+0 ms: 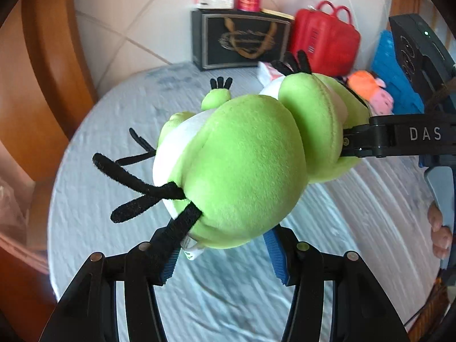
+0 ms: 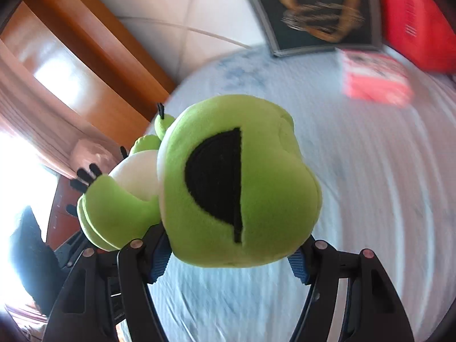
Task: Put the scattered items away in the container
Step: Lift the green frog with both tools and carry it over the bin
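A pale blue cloth covers the round surface. Above it hangs the green frog plush, clear of the cloth, gripped at both ends. The left tool clamps its rump beside the black-toed feet; the right tool clamps its head. The blue crate stands at the far edge, beside the red case

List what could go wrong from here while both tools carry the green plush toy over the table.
1. The left tool pinches only the bottom edge of the green plush toy, near its tag; the soft fabric may slip out.
2. With the right tool gripping the head, uneven moves could stretch or twist the toy.
3. The toy's loose black strands may snag on the blue basket, which already holds an orange-and-pink plush.
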### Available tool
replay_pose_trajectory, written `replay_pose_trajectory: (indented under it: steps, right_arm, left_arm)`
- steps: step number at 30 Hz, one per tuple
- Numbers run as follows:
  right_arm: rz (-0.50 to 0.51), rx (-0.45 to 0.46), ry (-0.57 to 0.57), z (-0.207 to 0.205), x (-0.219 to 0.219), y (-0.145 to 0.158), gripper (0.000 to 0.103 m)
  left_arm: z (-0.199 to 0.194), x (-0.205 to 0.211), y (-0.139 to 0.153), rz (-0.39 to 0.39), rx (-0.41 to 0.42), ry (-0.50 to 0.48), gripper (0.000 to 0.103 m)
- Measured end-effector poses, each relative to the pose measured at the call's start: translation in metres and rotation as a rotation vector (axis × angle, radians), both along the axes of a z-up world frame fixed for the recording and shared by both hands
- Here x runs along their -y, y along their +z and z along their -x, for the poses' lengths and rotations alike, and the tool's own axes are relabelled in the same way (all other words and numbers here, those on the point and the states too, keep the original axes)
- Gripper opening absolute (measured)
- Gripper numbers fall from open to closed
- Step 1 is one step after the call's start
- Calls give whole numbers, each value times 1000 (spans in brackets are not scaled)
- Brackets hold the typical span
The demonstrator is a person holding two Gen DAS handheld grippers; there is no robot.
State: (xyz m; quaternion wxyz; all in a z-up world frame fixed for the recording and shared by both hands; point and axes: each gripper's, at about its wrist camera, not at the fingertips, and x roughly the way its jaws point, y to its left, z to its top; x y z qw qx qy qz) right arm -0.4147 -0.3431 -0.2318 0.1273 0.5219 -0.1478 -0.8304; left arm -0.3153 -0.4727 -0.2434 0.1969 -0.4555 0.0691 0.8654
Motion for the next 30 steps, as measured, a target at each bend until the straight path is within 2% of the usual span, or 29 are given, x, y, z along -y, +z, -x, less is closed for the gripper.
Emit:
replay_pose_trajectory:
  steps: [3,5,6,8,10,13,15,16,19,20,21,22,23,24,27,30]
  right_arm:
    - [-19,49,-12,-46,-53,-12,67]
    - [-20,88,-6,-70,-84,-27,67]
    - [-7,114,-1,-80,-96,-37,67]
    - [18,165,11,-99,-114,-55,67]
    - [18,190,18,-118,-122,-60,69]
    - [35,178,4,-140,-133,-52,70]
    - [31,155,-24,-150,-142,-42,82]
    - [24,140,-41,-154,-147,-37,83]
    - [11,92,-88,-163,-160,-14,84]
    - [20,73,-97,-164,-164,-5,86]
    - [26,50,-93,-165,-163,7,90]
    - [14,30,-87,-162,-162,15,93]
    - [-16,16,-93,-157,-164,21,101]
    - [-39,6,-107,-153,-164,25,103]
    - [-7,-6,-113,-138,-154,28,103]
    - [-11,20,-95,-113,-142,16,103]
  left_arm:
    - [-57,-50,-23,17,78,-16,56]
    - [-83,-99,-44,80,108,8,58]
    - [-93,-110,-48,123,112,12,58]
    - [-107,-120,-55,179,134,15,60]
    - [-121,-120,-52,201,159,24,61]
    - [-137,-119,-39,223,130,43,65]
    - [-140,-121,-29,213,112,45,65]
    - [-144,-120,-23,199,101,46,65]
    - [-138,-109,0,142,79,74,66]
    - [-137,-104,10,111,62,89,69]
    - [-134,-96,19,79,42,104,81]
    - [-125,-88,25,56,21,120,87]
    - [-112,-85,33,45,1,137,89]
    - [-96,-83,37,48,-9,153,89]
    - [-66,-85,31,42,8,194,89]
    - [-56,-98,7,31,105,181,89]
